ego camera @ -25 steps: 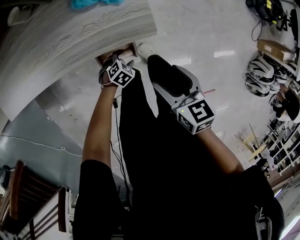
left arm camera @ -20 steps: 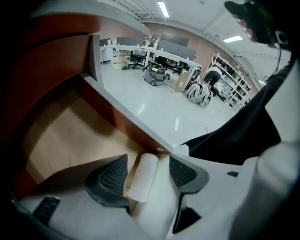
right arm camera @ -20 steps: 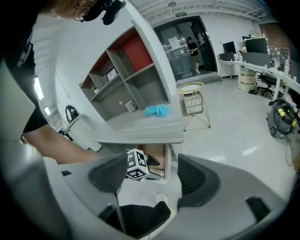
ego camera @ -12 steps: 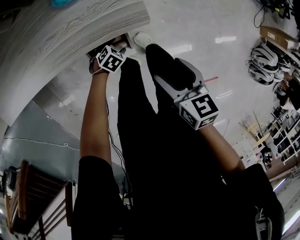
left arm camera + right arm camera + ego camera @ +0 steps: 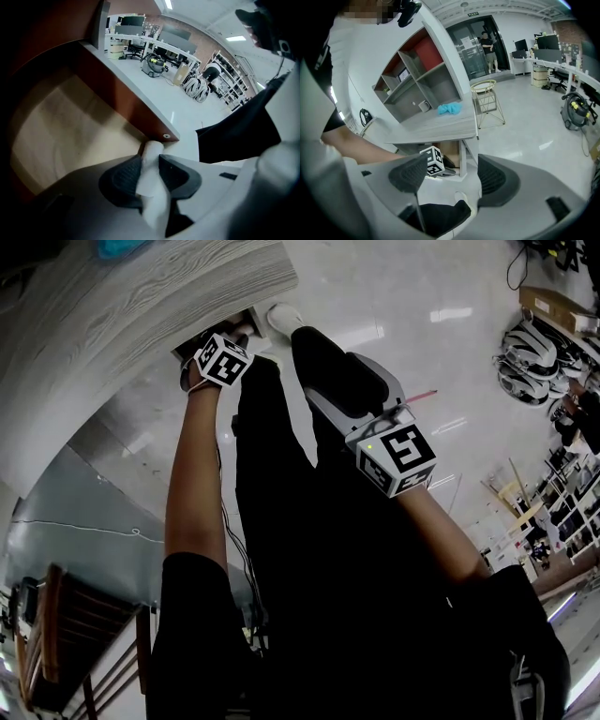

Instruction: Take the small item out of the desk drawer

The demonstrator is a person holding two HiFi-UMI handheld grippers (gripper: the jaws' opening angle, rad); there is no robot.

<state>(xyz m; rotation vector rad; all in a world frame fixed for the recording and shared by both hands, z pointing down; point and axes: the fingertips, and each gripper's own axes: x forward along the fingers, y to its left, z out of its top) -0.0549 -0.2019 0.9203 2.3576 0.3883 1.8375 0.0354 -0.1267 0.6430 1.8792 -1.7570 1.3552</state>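
Note:
The desk drawer (image 5: 70, 126) stands pulled out beneath the grey wood desk top (image 5: 122, 324), with a pale floor and a red-brown side wall (image 5: 136, 110). My left gripper (image 5: 151, 161) reaches into it, and its jaws are closing with both dark pads pressing a small white item (image 5: 152, 185). In the head view only its marker cube (image 5: 223, 362) shows at the drawer's mouth (image 5: 246, 320). My right gripper (image 5: 450, 176) hangs open and empty over the person's dark trouser leg (image 5: 319, 362), well back from the desk.
A blue cloth (image 5: 450, 108) lies on the desk, with open shelves (image 5: 417, 70) behind it and a wire stool (image 5: 487, 101) beside it. Helmets and boxes (image 5: 525, 371) line the glossy floor at the right. Wooden furniture (image 5: 66, 634) stands at lower left.
The left gripper's marker cube has moved up and left, closer under the desk edge at the drawer, then held there. The right gripper has stayed nearly still.

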